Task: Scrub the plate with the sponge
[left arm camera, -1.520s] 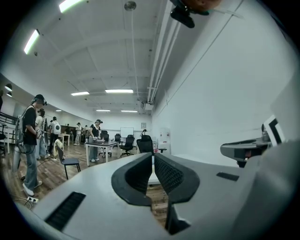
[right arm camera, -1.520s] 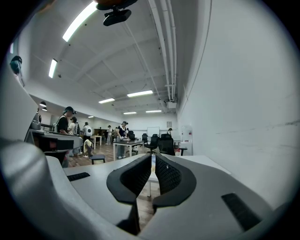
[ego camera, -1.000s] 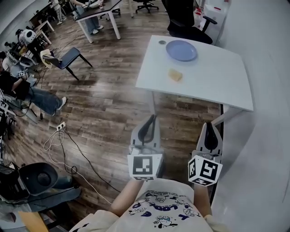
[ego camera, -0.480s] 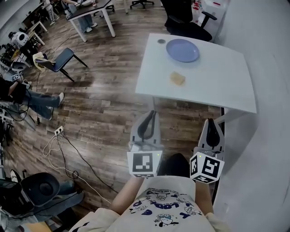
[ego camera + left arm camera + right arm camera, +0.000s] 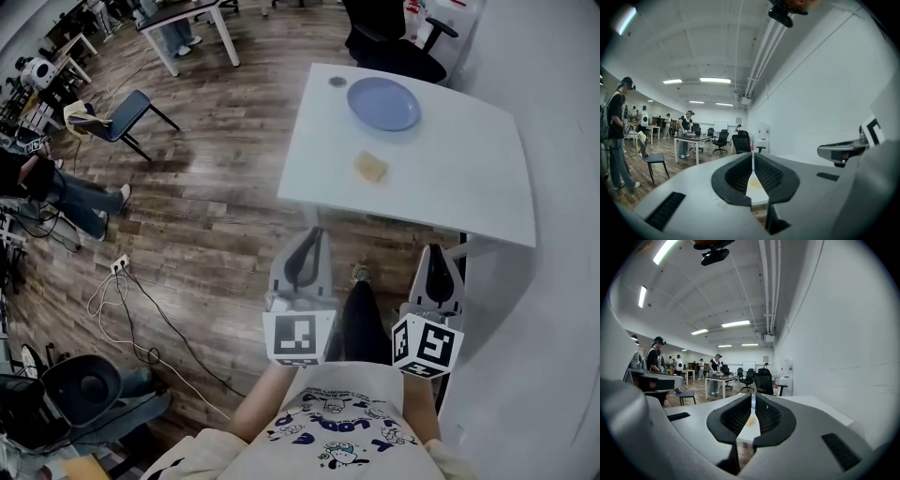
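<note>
Near the table's (image 5: 469,178) front edge now, but not in reach yet. Left gripper (image 5: 312,242) and right gripper (image 5: 436,255) are both carried low in front of the body. Each has its jaws pressed together with nothing between them. Each gripper view only shows a sliver of white tabletop past the tips.

Sponge (image 5: 371,168) lies toward the near side of the table, well apart from both grippers. Plate (image 5: 382,103) is beyond it at the far side, with a small dark round thing (image 5: 337,82) just to its left.

Compared with a second ago, the table sits nearer in the head view. A leg (image 5: 359,319) with a shoe (image 5: 361,274) now shows between the grippers, where only floor (image 5: 206,234) showed before. I read that as a step toward the table. Jaws haven't changed.

Scrubbing hasn't started. My guess is the next move is opening one gripper over the sponge.
</note>
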{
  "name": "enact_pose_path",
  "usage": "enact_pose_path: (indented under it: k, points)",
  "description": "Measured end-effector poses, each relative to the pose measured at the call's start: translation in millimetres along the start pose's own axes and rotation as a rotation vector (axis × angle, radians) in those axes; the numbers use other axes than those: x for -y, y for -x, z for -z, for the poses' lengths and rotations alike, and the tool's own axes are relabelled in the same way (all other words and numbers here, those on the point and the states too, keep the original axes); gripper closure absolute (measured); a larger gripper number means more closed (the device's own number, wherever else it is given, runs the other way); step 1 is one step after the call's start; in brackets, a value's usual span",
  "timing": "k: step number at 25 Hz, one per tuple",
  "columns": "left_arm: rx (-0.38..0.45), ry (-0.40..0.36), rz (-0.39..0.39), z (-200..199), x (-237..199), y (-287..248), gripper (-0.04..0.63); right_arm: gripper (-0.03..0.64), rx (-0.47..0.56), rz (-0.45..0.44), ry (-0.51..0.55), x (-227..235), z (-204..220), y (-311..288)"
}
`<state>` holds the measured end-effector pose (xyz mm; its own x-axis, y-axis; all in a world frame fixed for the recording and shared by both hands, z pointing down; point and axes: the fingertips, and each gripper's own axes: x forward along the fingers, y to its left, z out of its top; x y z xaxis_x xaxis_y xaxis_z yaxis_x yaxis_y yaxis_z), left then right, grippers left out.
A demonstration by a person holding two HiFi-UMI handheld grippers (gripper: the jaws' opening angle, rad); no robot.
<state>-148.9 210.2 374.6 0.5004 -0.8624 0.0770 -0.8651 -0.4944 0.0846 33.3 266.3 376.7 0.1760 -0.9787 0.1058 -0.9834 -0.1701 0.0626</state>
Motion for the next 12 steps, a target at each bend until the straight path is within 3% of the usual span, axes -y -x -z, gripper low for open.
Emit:
enact_pose_path:
  k: [12]
  points:
    - [-0.011,-0.003,-0.048,-2.7,-8.6,-85.4,0.572,0.580,-0.006,-0.030,0.000,29.4,-3.9,-94.7]
